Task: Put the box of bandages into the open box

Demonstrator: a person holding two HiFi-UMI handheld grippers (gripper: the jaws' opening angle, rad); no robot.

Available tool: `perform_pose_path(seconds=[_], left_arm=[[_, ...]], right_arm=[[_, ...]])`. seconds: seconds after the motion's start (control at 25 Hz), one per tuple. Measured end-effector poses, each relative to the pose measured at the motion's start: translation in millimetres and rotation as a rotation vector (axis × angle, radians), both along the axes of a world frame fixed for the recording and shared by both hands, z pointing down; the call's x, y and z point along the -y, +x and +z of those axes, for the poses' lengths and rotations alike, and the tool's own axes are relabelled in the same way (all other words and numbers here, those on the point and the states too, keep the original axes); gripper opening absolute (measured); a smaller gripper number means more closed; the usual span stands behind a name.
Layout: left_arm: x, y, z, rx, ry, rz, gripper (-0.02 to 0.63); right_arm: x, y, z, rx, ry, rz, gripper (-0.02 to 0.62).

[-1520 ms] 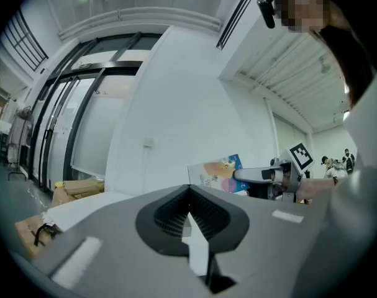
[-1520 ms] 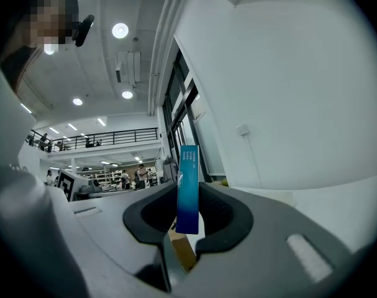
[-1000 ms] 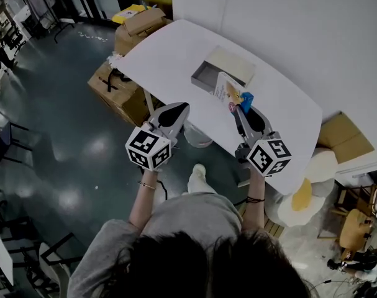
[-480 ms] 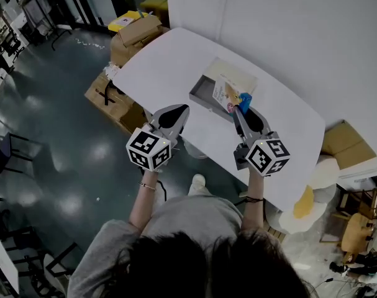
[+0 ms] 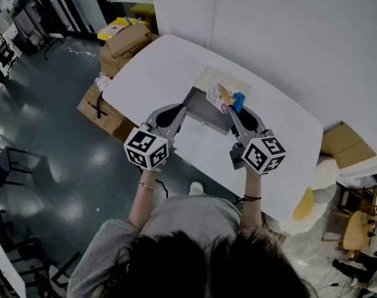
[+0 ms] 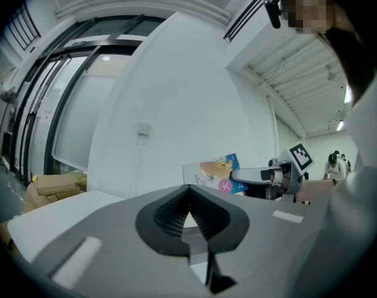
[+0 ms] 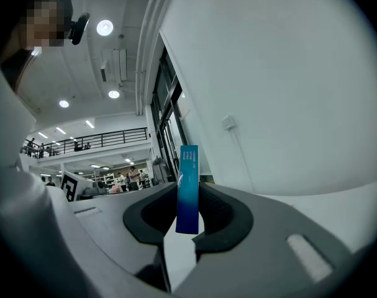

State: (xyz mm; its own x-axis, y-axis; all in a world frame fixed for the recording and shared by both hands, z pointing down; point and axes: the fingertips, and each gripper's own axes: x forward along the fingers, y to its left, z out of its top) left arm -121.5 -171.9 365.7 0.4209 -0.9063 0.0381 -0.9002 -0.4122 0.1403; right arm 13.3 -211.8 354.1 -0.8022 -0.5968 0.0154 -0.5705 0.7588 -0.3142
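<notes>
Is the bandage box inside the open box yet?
Not yet. Picked up: the right tongs pinch the bandage box. In hand: it hangs by the open box. Left: lower it in and let go. The left tongs are shut, empty.

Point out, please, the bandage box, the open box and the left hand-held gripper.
bandage box (image 5: pixel 222 93), head view, printed front face.
open box (image 5: pixel 205 108), head view, grey inside floor.
left hand-held gripper (image 5: pixel 178 109), head view, between its fingertips.
</notes>
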Motion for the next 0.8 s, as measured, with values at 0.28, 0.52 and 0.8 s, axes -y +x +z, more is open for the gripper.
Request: perform_pose_path(seconds=[0.28, 0.52, 0.8], left_arm=[[25.3, -3.2, 8.4, 0.003, -0.017, 0.008, -0.006], [41.7, -15.8, 24.5, -0.009, -0.055, 0.019, -0.006], [69.8, -21.5, 43.8, -0.004, -0.111, 0.093, -0.006]], right_arm=[[24.4, -11.8, 11.7, -0.011, -0.025, -0.022, 0.103], [36.8, -27.2, 28.4, -0.030, -0.073, -0.029, 0.101], [54.0, -36.8, 48.0, -0.048, -0.131, 0.018, 0.101]])
